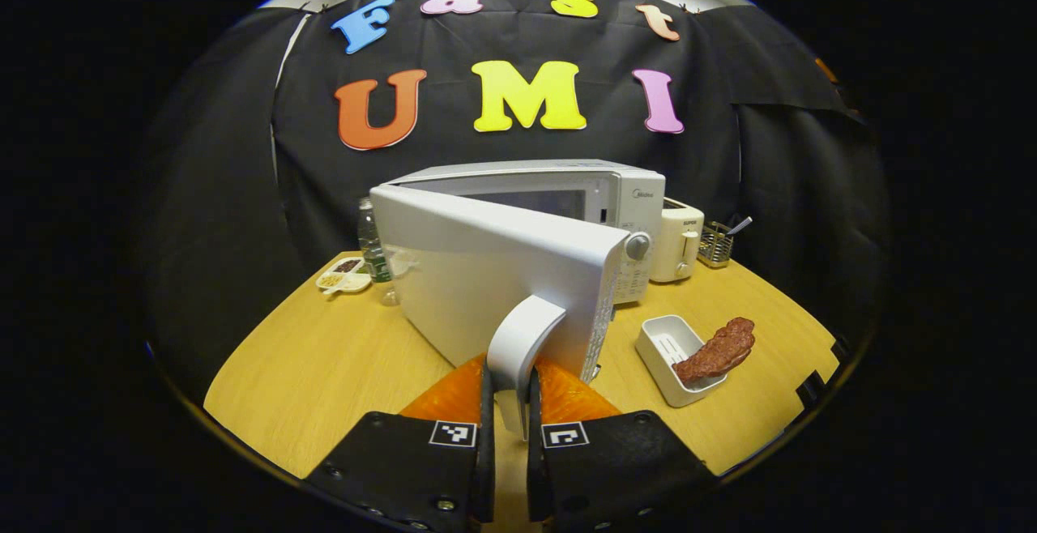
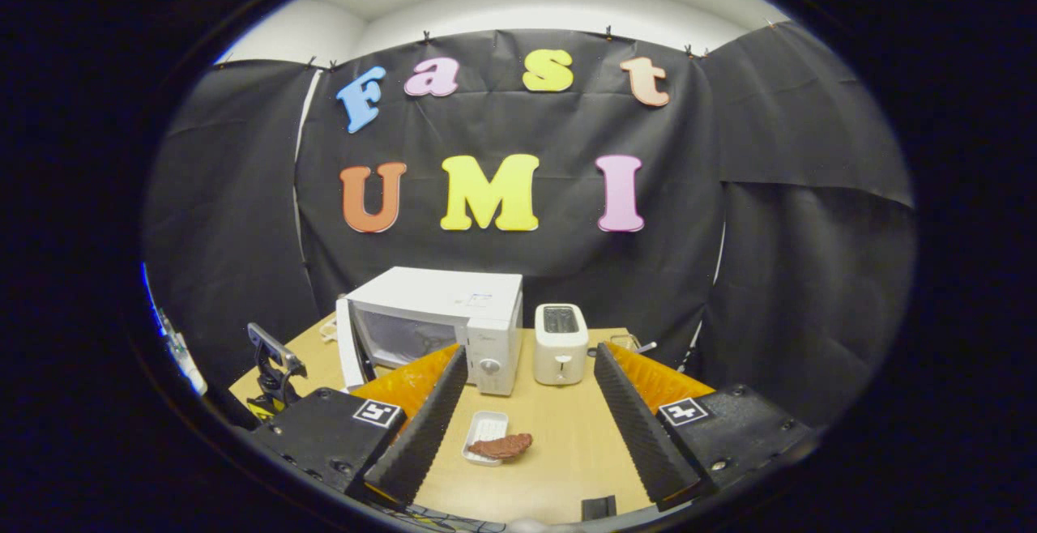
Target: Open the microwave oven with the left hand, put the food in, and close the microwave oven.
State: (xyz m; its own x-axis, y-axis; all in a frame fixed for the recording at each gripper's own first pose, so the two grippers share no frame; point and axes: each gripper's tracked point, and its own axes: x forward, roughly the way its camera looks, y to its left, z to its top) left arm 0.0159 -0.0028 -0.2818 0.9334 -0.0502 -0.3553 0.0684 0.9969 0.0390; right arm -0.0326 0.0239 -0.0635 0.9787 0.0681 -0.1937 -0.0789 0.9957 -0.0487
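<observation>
A round, pale wooden table [image 1: 324,371] stands in a booth hung with black cloth.

In the left gripper view, the white, boxy microwave oven [image 1: 567,193] sits toward the table's far edge, its smooth white door [image 1: 486,274] swung partly open. The left tongs [image 1: 509,428] are pinching the door's curved white plastic handle [image 1: 522,338], one finger on each side. The handle is stiff and glossy, so it could slip; a grip low on its arch, as here, looks sound, and the door should swing lightly on its hinge. The food, a brown, lumpy meat patty [image 1: 717,351], lies tilted across the rim of a small white rectangular plastic tray [image 1: 660,351] near the table's right edge. It looks soft and light; the rigid tray rim seems the safer place to grip. Just beside the oven stands a cream toaster [image 1: 676,241], then a wire utensil basket [image 1: 715,243]; a clear bottle [image 1: 373,245] and a divided snack dish [image 1: 344,274] stand at the far left.

In the right gripper view, the right tongs [image 2: 527,436] are spread wide and empty, hovering above the tray with the patty [image 2: 502,445] near the table's front edge.
</observation>
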